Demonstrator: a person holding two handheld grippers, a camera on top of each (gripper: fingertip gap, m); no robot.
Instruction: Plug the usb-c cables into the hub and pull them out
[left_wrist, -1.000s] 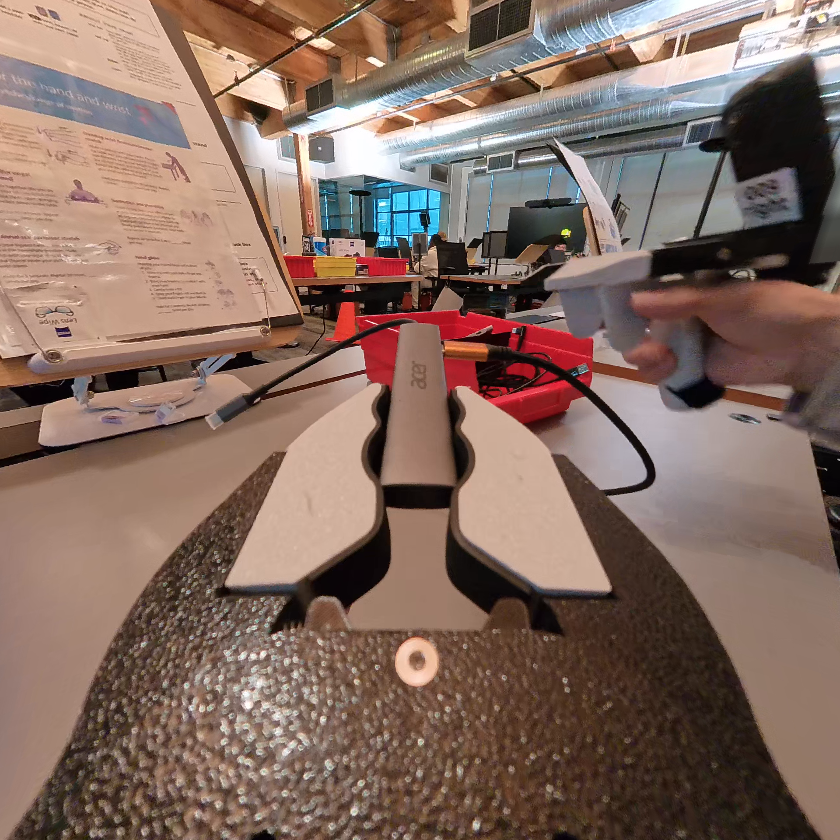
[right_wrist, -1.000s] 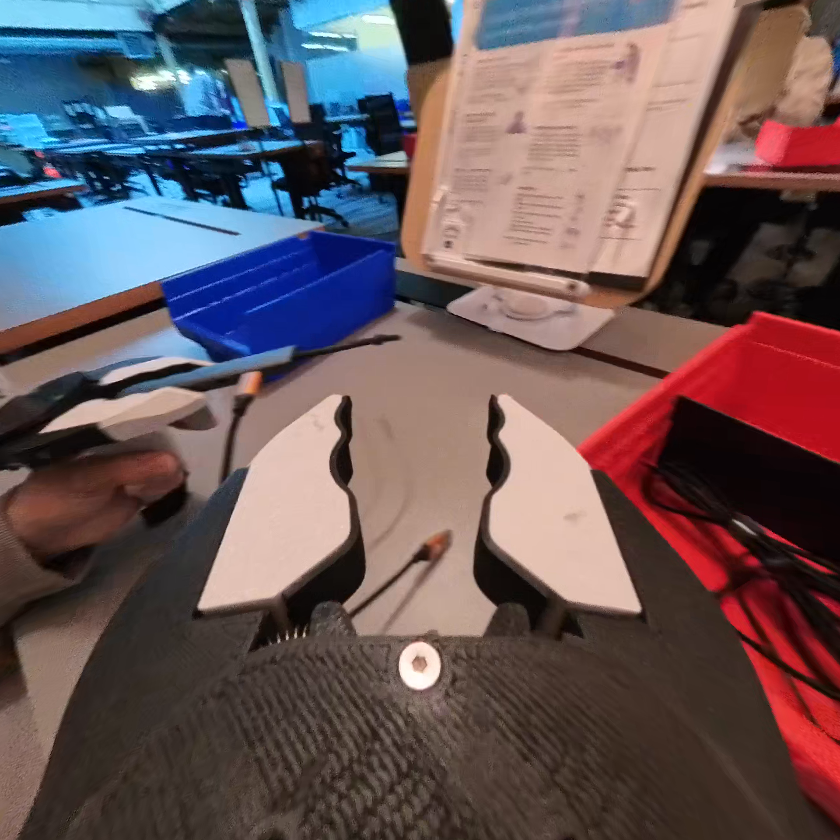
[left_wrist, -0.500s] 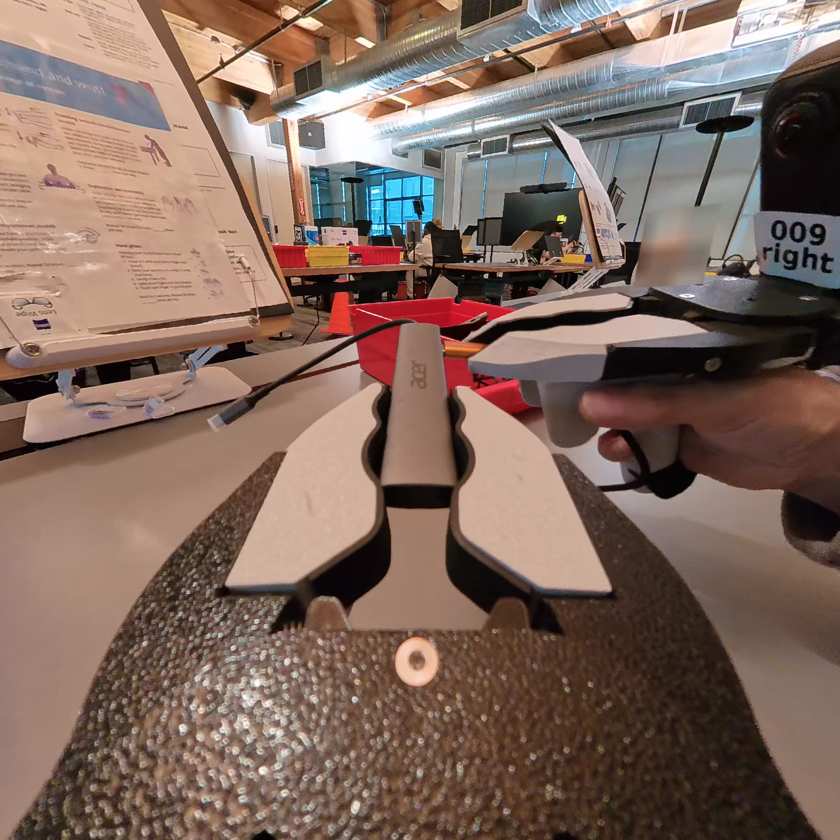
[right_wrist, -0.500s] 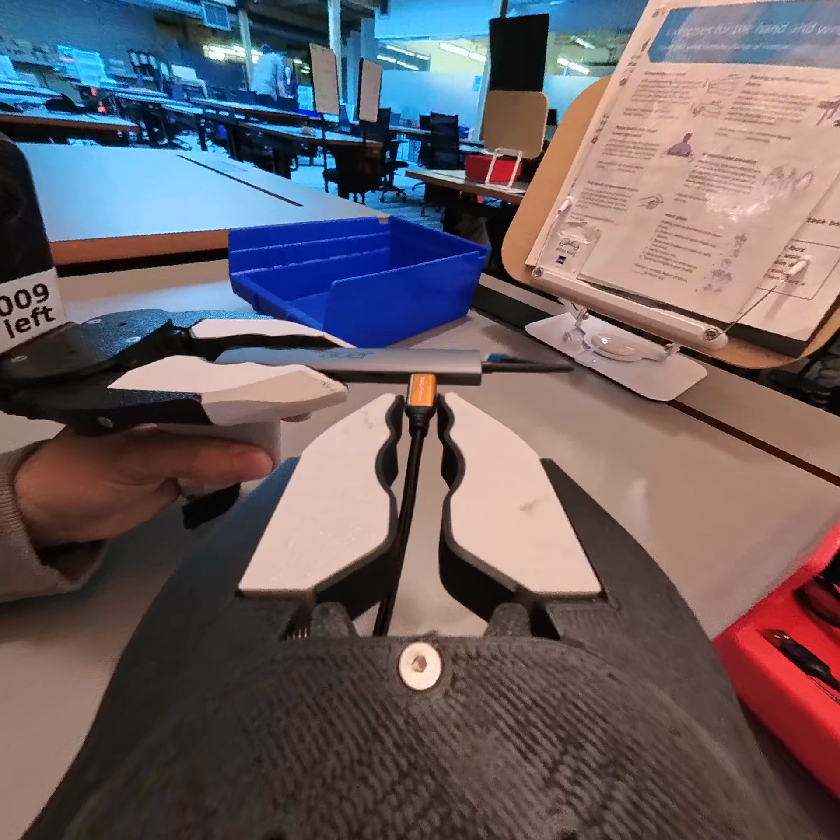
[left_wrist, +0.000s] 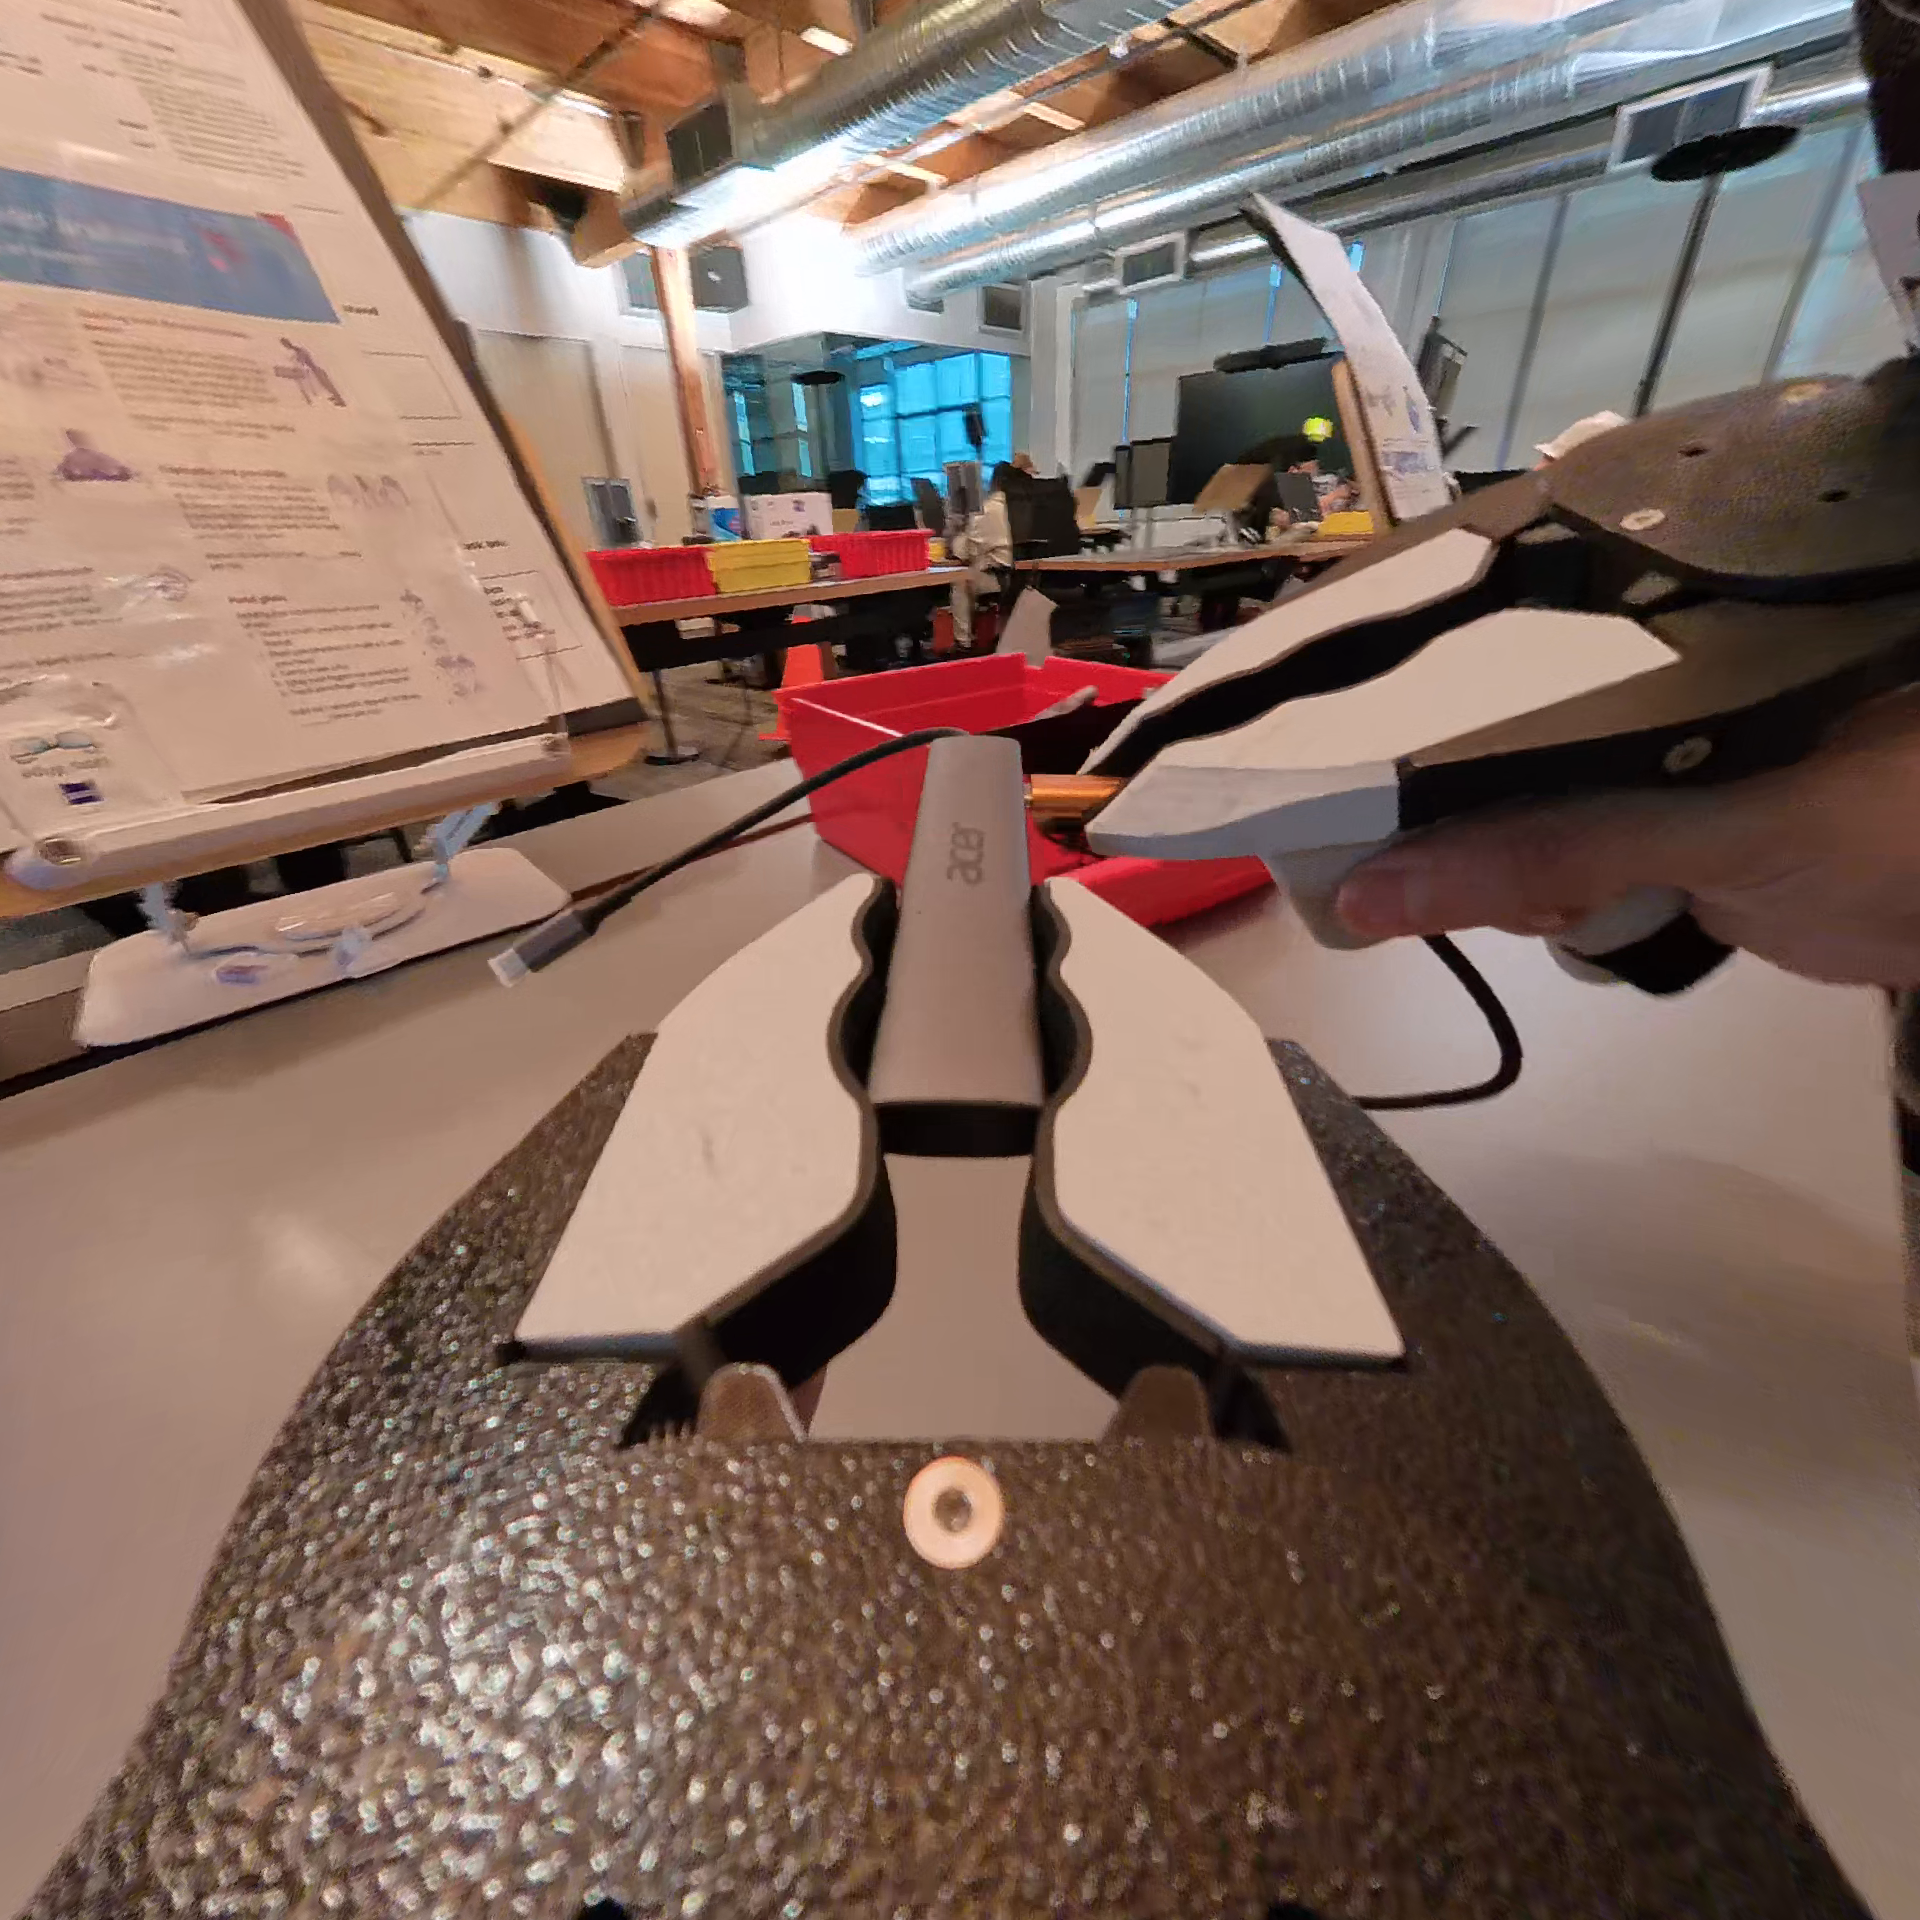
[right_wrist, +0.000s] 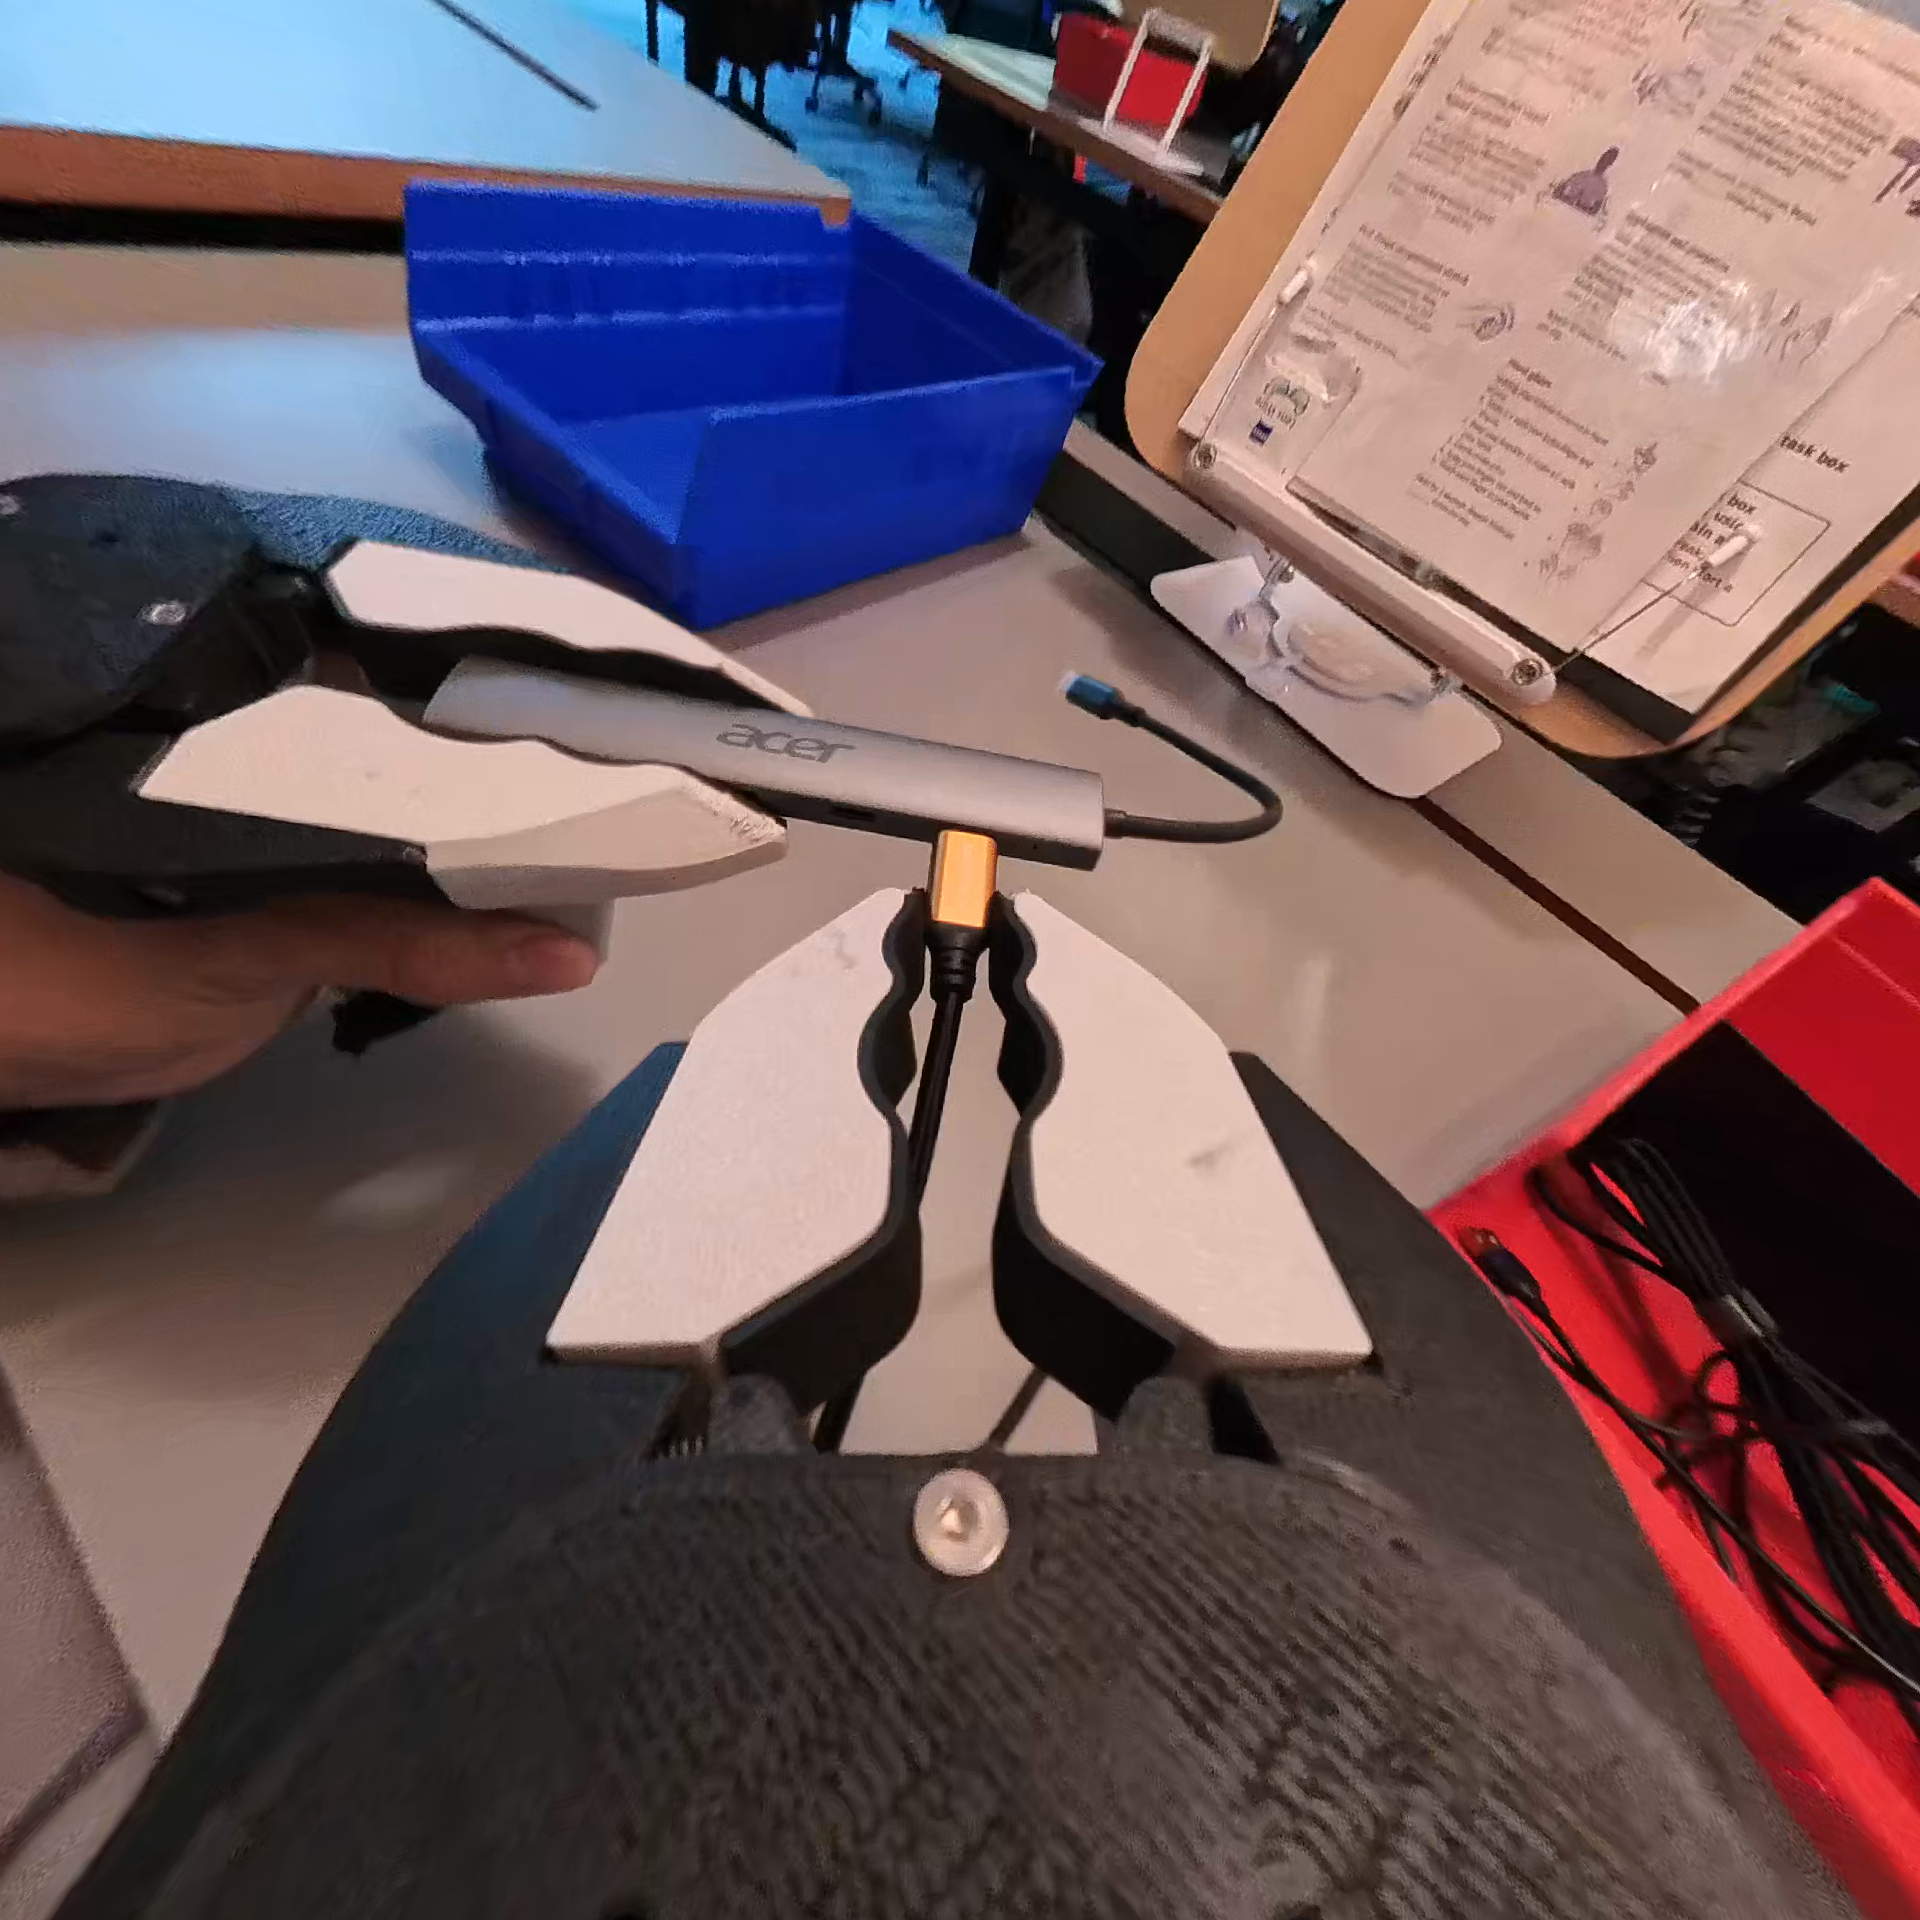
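My left gripper (left_wrist: 961, 894) is shut on a slim grey hub (left_wrist: 961, 914) and holds it above the table; the hub also shows in the right wrist view (right_wrist: 831, 764). Its own short black cable (right_wrist: 1195, 810) hangs free off the far end. My right gripper (right_wrist: 961, 914) is shut on the black cable (right_wrist: 940, 1039) just behind its orange plug (right_wrist: 961, 878). The plug sits in a port on the hub's side. In the left wrist view the right gripper (left_wrist: 1122, 800) comes in from the right, with the orange plug (left_wrist: 1060, 795) against the hub.
A red bin (right_wrist: 1766, 1195) with black cables stands at the right. A blue bin (right_wrist: 727, 395) stands farther back on the grey table (right_wrist: 1299, 935). A document stand (right_wrist: 1558, 312) with printed sheets stands behind the hub. A person's hand (right_wrist: 208, 987) holds each gripper. The gap from one gripper's tips to the other's is roughly 4 centimetres.
My right gripper came over from the bin, closed on the cable behind the orange plug, and has drawn closer to the hub. The left gripper has kept hold of the hub.
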